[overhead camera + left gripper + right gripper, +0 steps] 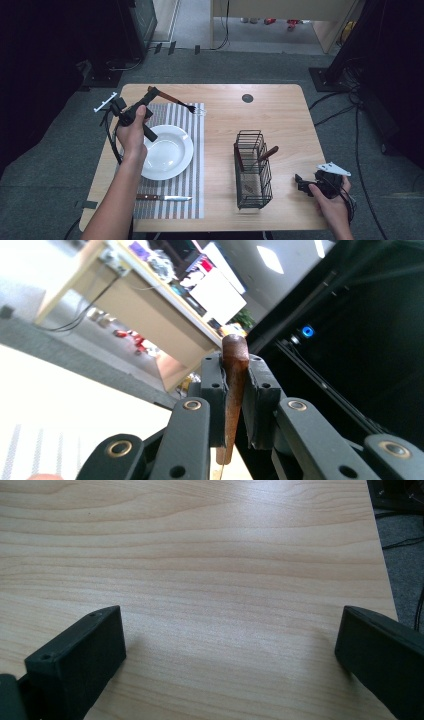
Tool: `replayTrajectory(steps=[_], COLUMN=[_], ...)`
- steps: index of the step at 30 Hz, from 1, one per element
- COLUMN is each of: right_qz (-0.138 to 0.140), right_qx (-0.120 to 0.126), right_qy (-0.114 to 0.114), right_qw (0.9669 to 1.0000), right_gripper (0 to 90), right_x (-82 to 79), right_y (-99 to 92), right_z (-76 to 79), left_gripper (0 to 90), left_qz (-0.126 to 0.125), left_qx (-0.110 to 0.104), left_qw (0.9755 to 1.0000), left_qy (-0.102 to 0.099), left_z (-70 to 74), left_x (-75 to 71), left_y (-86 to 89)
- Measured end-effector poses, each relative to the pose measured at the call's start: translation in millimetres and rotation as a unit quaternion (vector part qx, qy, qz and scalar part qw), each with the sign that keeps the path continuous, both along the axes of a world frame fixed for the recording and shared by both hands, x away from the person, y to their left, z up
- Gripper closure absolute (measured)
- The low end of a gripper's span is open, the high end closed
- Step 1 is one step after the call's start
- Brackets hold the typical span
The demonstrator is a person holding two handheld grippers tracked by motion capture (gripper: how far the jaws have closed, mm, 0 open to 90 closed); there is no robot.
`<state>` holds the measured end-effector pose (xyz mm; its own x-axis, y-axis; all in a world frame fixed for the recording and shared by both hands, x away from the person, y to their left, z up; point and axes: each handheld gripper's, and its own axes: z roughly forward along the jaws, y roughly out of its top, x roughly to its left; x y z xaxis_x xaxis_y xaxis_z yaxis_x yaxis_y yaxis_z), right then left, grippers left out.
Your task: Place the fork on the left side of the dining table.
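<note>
Left gripper (150, 93) clamped on brown fork (176, 101) handle — fork slanting over far edge of striped mat (199, 165), beyond white plate (175, 155). Right gripper (230, 655) wide apart, holding nothing, over bare table (280, 115). No readable lettering.

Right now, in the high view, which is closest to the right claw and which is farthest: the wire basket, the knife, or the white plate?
From the right claw, by the table's right edge:
1. Wire basket, just to its left.
2. Knife, on the striped mat near the front edge.
3. White plate, on the mat, beyond the knife.
The knife and the plate are nearly equal.
</note>
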<state>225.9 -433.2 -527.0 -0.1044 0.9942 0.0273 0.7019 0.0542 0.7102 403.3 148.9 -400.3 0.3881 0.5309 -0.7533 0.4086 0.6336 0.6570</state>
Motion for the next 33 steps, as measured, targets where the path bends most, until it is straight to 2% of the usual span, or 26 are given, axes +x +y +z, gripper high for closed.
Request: replayTrajectory(steps=[4, 7, 11, 15, 18, 21, 26, 31, 33], right_qz=[0.0, 0.0, 0.0, 0.0, 0.0, 0.0, 0.0, 0.0, 0.0], right_qx=[0.0, 0.0, 0.0, 0.0, 0.0, 0.0, 0.0, 0.0, 0.0], right_qy=[0.0, 0.0, 0.0, 0.0, 0.0, 0.0, 0.0, 0.0, 0.0], right_qw=[1.0, 1.0, 1.0, 1.0, 1.0, 1.0, 1.0, 1.0, 1.0], right_gripper=[0.0, 0.0, 0.0, 0.0, 0.0, 0.0, 0.0, 0.0, 0.0], right_x=[0.0, 0.0, 0.0, 0.0, 0.0, 0.0, 0.0, 0.0, 0.0], right_y=[0.0, 0.0, 0.0, 0.0, 0.0, 0.0, 0.0, 0.0, 0.0], right_z=[0.0, 0.0, 0.0, 0.0, 0.0, 0.0, 0.0, 0.0, 0.0], left_gripper=[82.3, 82.3, 82.3, 82.3, 82.3, 82.3, 82.3, 82.1, 82.0], left_qz=[0.018, 0.042, 0.056, 0.064, 0.062, 0.072, 0.085, 0.102, 0.103], left_qx=[-0.034, -0.056, -0.06, -0.066, -0.088, -0.089, -0.112, -0.116, -0.106], left_qw=[0.999, 0.9961, 0.9937, 0.9899, 0.9851, 0.9819, 0.976, 0.9706, 0.9699], left_qy=[0.023, 0.055, 0.077, 0.107, 0.134, 0.151, 0.166, 0.185, 0.194], left_z=[-21.6, -41.3, -53.4, -69.3, -82.9, -94.7, -104.6, -109.0, -109.2], left_x=[9.4, 18.1, 25.0, 34.1, 41.1, 46.2, 52.8, 56.8, 57.5], left_y=[15.1, 26.7, 32.9, 38.6, 42.3, 43.7, 43.3, 42.4, 41.7])
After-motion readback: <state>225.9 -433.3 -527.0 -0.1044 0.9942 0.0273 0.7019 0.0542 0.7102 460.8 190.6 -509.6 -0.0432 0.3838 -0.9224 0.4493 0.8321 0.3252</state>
